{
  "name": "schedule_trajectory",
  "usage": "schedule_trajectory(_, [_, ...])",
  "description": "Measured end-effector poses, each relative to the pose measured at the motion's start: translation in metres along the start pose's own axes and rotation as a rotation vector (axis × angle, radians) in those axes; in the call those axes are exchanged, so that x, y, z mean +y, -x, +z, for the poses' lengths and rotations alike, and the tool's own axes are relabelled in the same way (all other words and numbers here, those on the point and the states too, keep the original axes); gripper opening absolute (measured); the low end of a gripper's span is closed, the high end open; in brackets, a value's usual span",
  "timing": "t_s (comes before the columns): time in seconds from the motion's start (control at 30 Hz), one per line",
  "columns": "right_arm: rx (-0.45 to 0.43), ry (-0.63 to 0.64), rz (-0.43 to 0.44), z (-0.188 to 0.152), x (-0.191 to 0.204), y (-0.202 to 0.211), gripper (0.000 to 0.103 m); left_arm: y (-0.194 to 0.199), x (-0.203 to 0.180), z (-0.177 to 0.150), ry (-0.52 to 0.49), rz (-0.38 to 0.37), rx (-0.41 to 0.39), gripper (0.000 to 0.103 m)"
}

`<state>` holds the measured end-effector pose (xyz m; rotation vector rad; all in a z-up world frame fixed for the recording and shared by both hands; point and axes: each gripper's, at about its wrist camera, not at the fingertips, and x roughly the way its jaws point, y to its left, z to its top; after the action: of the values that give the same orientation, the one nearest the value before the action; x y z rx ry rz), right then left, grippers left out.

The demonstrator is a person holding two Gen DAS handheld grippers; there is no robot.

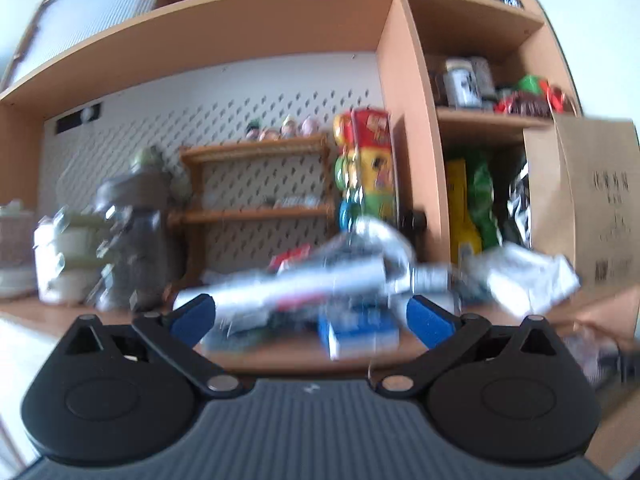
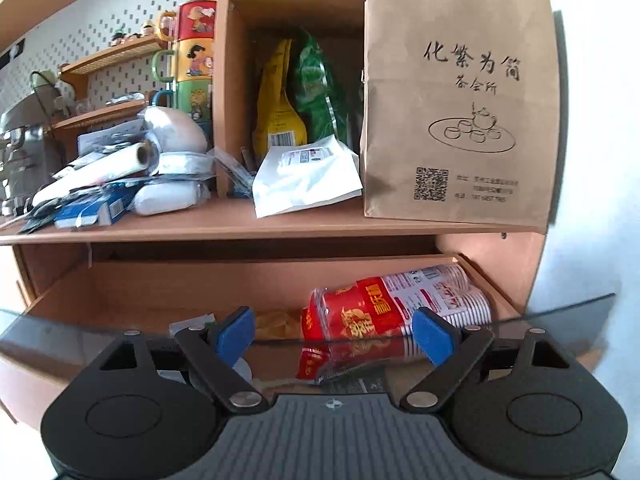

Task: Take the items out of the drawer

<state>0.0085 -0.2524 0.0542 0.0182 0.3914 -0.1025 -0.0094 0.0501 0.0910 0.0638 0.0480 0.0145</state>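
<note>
In the right wrist view the wooden drawer [image 2: 160, 284] is pulled open below the desk top. A red and white sleeve of paper cups [image 2: 396, 308] lies in it at the right, with a yellow packet [image 2: 276, 322] and a small white packet [image 2: 192, 325] to its left. My right gripper [image 2: 334, 334] is open and empty, just in front of the cups. My left gripper [image 1: 310, 316] is open and empty, raised at desk height before a blurred pile with a plastic-wrap roll [image 1: 296, 286] and a blue box [image 1: 360, 330].
A brown paper bag [image 2: 460, 112] stands on the desk top at the right. A white pouch [image 2: 308, 178], yellow and green snack bags [image 2: 296, 96] and stacked cartoon mugs [image 2: 194, 60] fill the shelf. A glass sheet edge [image 2: 560, 312] crosses the drawer front. Jars [image 1: 132, 240] stand left.
</note>
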Motion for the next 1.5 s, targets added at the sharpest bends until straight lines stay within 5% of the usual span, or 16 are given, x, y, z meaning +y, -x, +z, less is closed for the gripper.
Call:
schedule_trajectory(0.2, [0.006, -0.039, -0.082, -0.031, -0.015, 0.016, 0.094, 0.041, -0.009, -0.056, 0.042, 0.022, 0.131, 0.103])
schedule_trajectory(0.37, [0.021, -0.07, -0.04, -0.05, -0.021, 0.006, 0.094, 0.033, -0.015, -0.087, 0.089, 0.01, 0.209, 0.103])
schedule_trajectory(0.73, [-0.001, -0.081, 0.048, -0.064, -0.019, -0.014, 0.103, -0.005, -0.029, -0.103, 0.09, 0.005, 0.231, 0.103])
schedule_trajectory(0.87, [-0.042, -0.042, -0.01, -0.06, -0.01, -0.021, 0.103, -0.018, -0.037, -0.106, 0.065, -0.023, 0.222, 0.103])
schedule_trajectory(1.5, [-0.19, 0.019, 0.063, -0.046, 0.008, -0.101, 0.103, -0.101, -0.039, -0.111, 0.055, -0.06, 0.177, 0.103])
